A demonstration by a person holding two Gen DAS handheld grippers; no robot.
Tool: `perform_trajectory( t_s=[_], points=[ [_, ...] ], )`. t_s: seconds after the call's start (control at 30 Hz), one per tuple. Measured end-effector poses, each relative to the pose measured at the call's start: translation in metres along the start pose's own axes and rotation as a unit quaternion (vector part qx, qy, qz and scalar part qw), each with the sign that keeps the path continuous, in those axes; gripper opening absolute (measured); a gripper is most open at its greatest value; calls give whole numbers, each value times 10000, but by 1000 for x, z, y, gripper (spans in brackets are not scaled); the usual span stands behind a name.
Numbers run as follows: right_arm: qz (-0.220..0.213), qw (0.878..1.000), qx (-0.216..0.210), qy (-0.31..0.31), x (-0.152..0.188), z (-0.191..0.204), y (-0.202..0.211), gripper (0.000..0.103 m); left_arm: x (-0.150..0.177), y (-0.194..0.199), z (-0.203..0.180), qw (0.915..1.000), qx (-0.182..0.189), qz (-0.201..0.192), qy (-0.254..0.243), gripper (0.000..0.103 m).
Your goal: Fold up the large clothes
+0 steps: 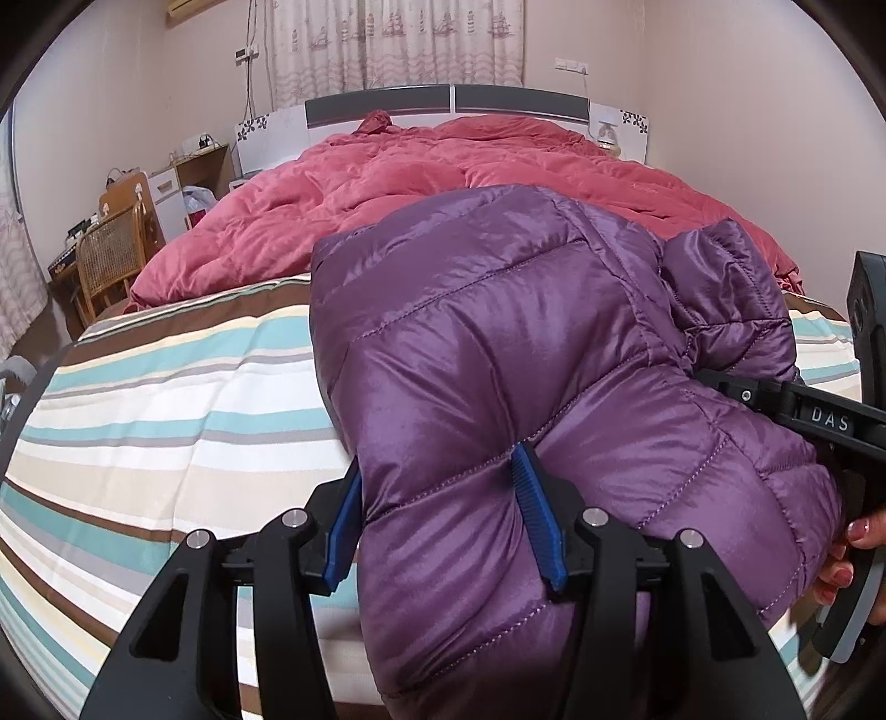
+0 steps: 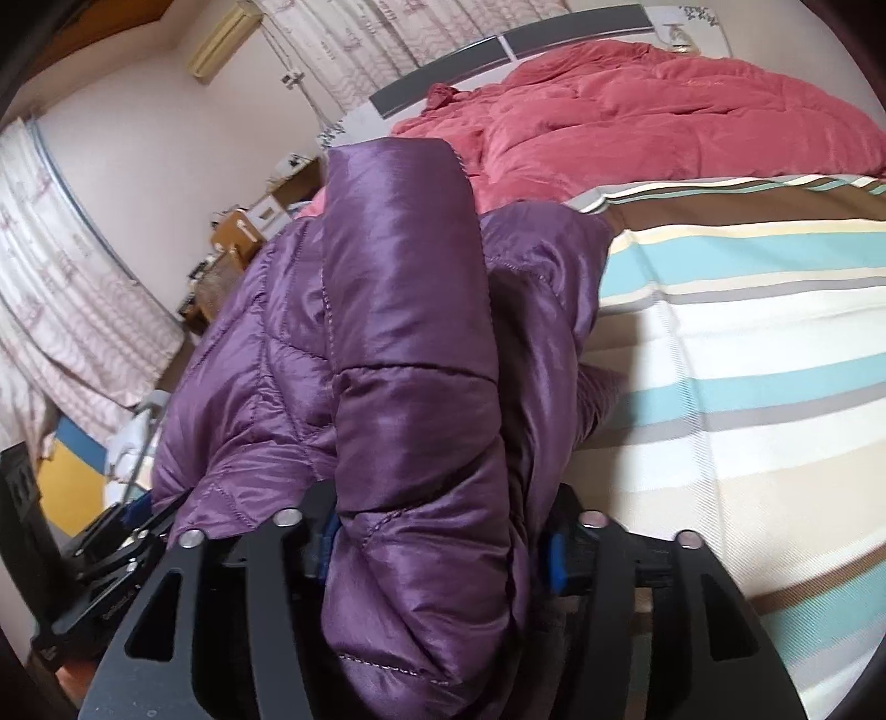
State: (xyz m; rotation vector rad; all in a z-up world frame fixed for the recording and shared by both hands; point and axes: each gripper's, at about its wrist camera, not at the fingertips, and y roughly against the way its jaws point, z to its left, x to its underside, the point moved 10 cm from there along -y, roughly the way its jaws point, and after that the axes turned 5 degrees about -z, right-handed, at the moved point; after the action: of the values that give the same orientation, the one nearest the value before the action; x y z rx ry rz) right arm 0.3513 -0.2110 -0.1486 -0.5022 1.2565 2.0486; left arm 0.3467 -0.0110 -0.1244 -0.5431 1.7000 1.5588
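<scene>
Home bedroom; bed [image 1: 166,399] w/ red duvet [image 1: 387,188], curtains [image 1: 398,44].

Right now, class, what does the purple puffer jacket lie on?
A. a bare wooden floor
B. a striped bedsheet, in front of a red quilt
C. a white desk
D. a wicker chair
B: the purple puffer jacket rests on the striped bedsheet at the near part of the bed, with the rumpled red quilt spread behind it toward the headboard.

In the left wrist view the jacket [image 1: 498,343] lies centre-right on the bed [image 1: 166,421], the quilt [image 1: 387,183] behind it, a chair [image 1: 108,260] at left.
</scene>
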Motion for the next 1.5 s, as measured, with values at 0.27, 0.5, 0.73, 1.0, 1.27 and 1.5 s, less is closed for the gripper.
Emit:
perform_trajectory(
  t_s=[0.27, 0.5, 0.73, 1.0, 1.27, 1.5],
  points=[
    [-226, 9970, 728, 146, 5, 2, 35, 65, 9, 22, 4, 10000, -5, 14, -5, 59],
    [-112, 9902, 1224, 660, 15, 0, 18, 68, 23, 8, 10, 9998, -96, 148, -24, 66],
    [-46, 9923, 1147, 456, 7, -5, 25, 74, 26, 17, 16, 9993, 15, 157, 344, 73],
    [-610, 9930, 920, 411, 18, 24, 92, 92, 43, 63, 20, 9973, 12, -62, 736, 101],
    [-758, 9896, 995, 705, 49, 52, 130, 100, 66, 107, 10, 9985, -284, -148, 446, 101],
    [-978, 9820, 1205, 1075, 75, 67, 158, 100, 82, 142, 16, 9962, -734, -388, 276, 101]
  ],
)
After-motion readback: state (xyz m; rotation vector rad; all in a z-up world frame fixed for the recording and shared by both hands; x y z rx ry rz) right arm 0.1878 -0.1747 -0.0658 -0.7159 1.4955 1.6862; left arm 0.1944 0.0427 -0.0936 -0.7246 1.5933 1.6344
